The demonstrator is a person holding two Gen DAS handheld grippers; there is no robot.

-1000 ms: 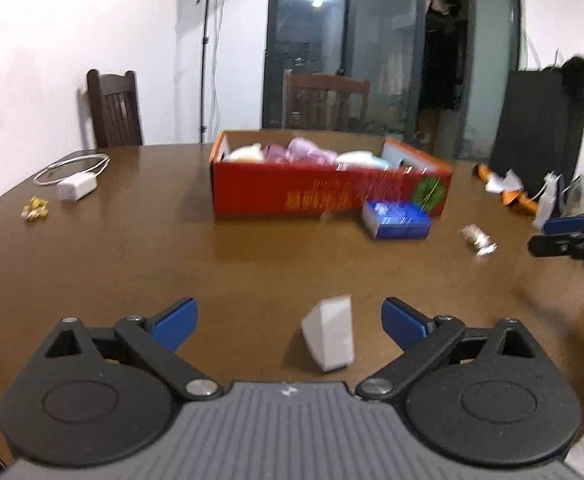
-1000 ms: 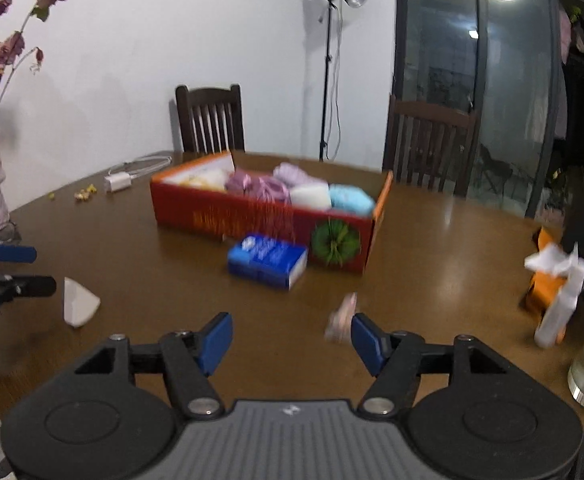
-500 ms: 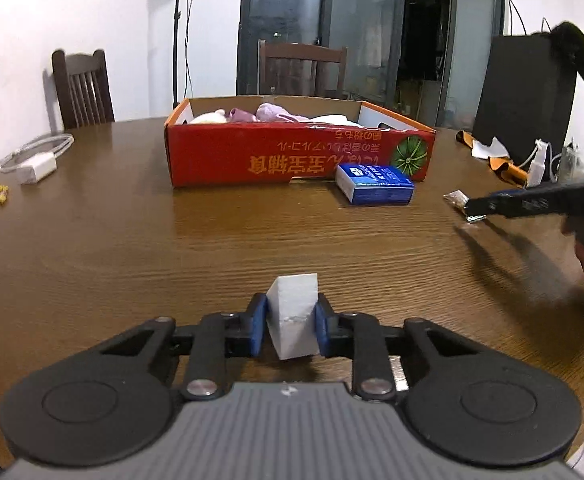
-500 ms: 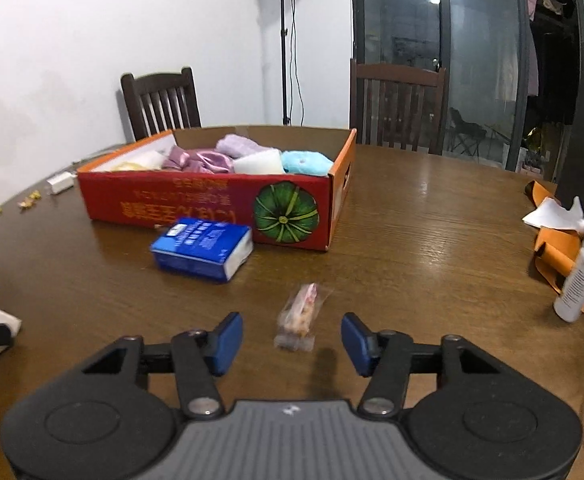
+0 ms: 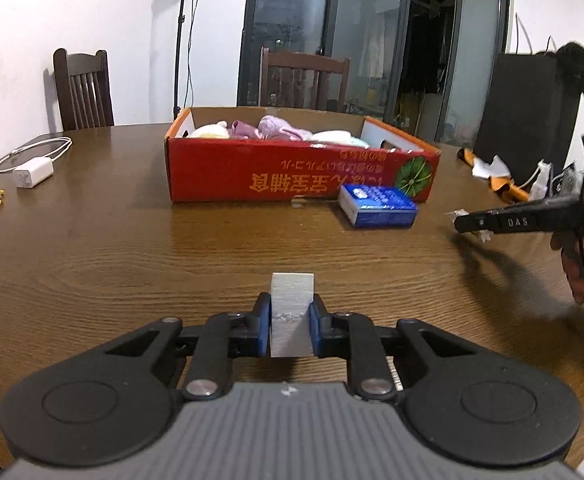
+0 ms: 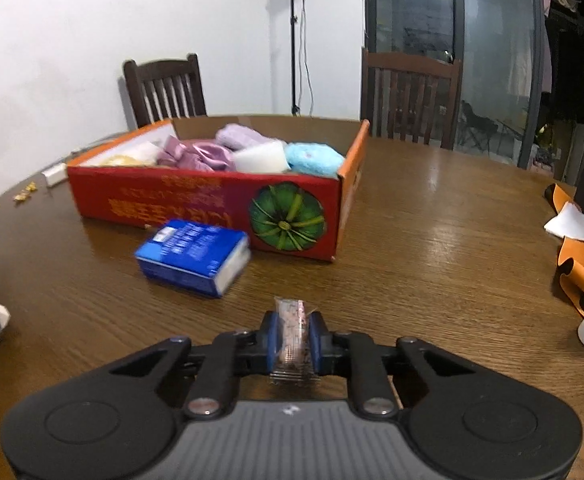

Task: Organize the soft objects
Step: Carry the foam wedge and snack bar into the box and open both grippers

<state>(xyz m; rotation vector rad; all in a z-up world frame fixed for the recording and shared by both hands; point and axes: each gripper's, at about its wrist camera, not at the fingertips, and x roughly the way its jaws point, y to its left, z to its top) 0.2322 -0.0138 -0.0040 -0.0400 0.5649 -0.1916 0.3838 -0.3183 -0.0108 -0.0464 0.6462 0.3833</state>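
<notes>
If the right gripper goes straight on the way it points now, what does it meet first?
Probably the bare table, just right of the blue packet; the red box lies beyond. The right gripper points downward, but depth is unclear.

left gripper (image 5: 290, 330) went from wide open to clamped on the white foam block (image 5: 292, 312), right gripper (image 6: 294, 340) just closed onto the little clear snack packet (image 6: 293, 338)

You had two grippers at work, a left gripper (image 5: 290, 326) and a right gripper (image 6: 294, 334). On the bench (image 6: 432, 240) stood one red box (image 6: 195, 204), one blue packet (image 6: 192, 256), one white foam block (image 5: 292, 312), one clear snack wrapper (image 6: 292, 336) and one white charger (image 5: 33, 172). Behind it stood two wooden chairs (image 6: 163, 90).
</notes>
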